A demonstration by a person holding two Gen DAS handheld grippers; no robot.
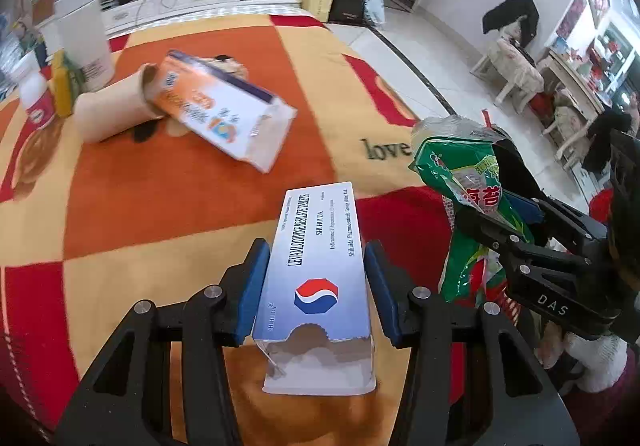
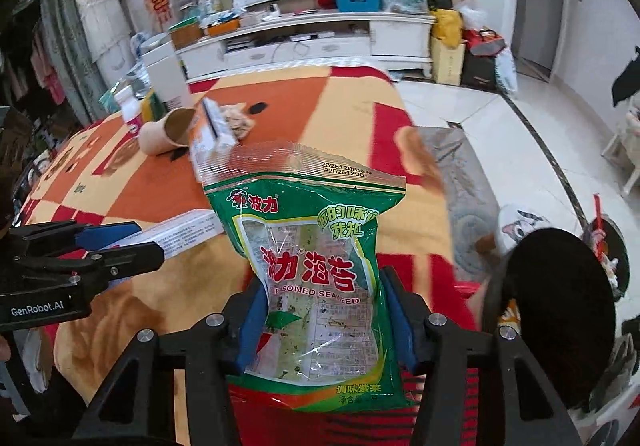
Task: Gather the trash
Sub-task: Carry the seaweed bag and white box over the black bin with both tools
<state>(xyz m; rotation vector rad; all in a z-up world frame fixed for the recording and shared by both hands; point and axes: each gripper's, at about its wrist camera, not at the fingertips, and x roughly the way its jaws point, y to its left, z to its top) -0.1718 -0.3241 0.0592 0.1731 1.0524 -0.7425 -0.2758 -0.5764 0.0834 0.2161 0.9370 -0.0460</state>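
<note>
Left gripper [image 1: 316, 286] is pinching a torn-open white medicine box [image 1: 316, 278] by its long sides, blue pads [image 1: 252, 290] pressing both edges, carrying it above the checked blanket [image 1: 160, 197]; right gripper [image 2: 326, 322] is clamping a green seaweed packet [image 2: 316, 270] at its middle, packet standing upright, clear seal at the top; both are hanging over the near edge of the blanket; further back a second box with orange print [image 1: 224, 109] is lying tilted against a tipped-over paper cup [image 1: 116, 109], touching its mouth; a white bottle [image 1: 38, 101] is standing just beside; a dark round bin [image 2: 560, 310] is sitting low to the right of the packet
</note>
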